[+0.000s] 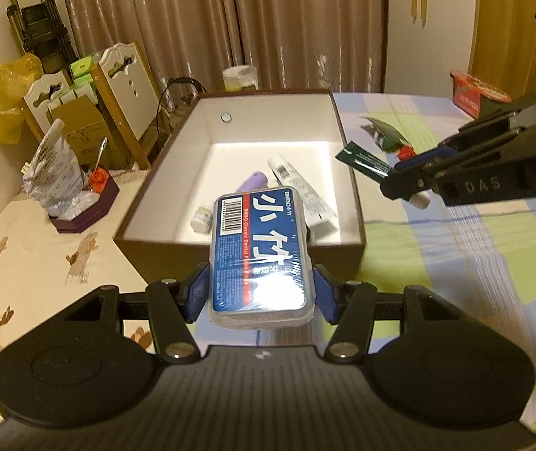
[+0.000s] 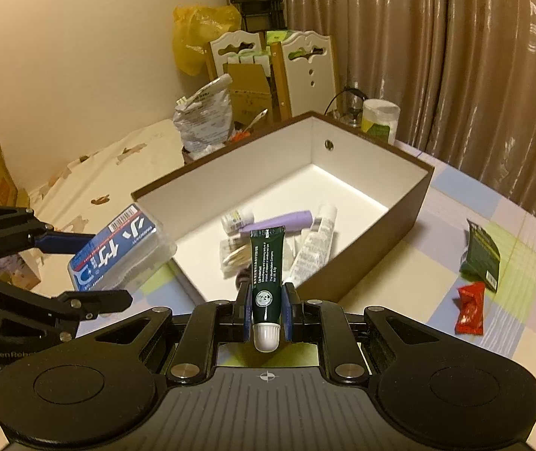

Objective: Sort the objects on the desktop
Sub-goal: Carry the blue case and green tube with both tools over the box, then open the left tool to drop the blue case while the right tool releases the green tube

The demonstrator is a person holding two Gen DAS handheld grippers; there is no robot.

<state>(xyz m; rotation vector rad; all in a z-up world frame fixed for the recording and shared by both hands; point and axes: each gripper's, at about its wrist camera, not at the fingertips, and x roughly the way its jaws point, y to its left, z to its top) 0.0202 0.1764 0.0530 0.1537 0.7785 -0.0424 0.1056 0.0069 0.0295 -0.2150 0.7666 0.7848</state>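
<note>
Inside the brown box (image 2: 414, 203), white within, several items are already gathered: a purple tube (image 2: 286, 220), a white tube (image 2: 314, 248), a small white bottle (image 2: 236, 220) and a clear packet (image 2: 234, 257) of what may be picks or swabs. About half of the sorting is judged to be done.

Two more things are carried toward the box. The left gripper (image 1: 258, 289) is closed on the sides of a blue dental floss pick case (image 1: 260, 255), which is held above the near edge of the box; "Classic Dental Floss Picks" and a barcode can be read on its label, along with large white characters. The right gripper (image 2: 266, 310) is clamped narrowly on a dark green tube (image 2: 266, 278) near its white cap, with the crimped end pointing toward the box. "Lip Protectant" is legible on it; the smaller print is not.

On the checked tablecloth (image 2: 399, 282), to the right of the box, a dark green sachet (image 2: 482, 259) and a red wrapper (image 2: 468, 308) are left unsorted, just beside each other. "DAS" is moulded on the right gripper's finger, and "GenRob" is partly readable on the left gripper body.

A red-lidded cup (image 1: 478, 92) sits at the far right; its writing cannot be read.
</note>
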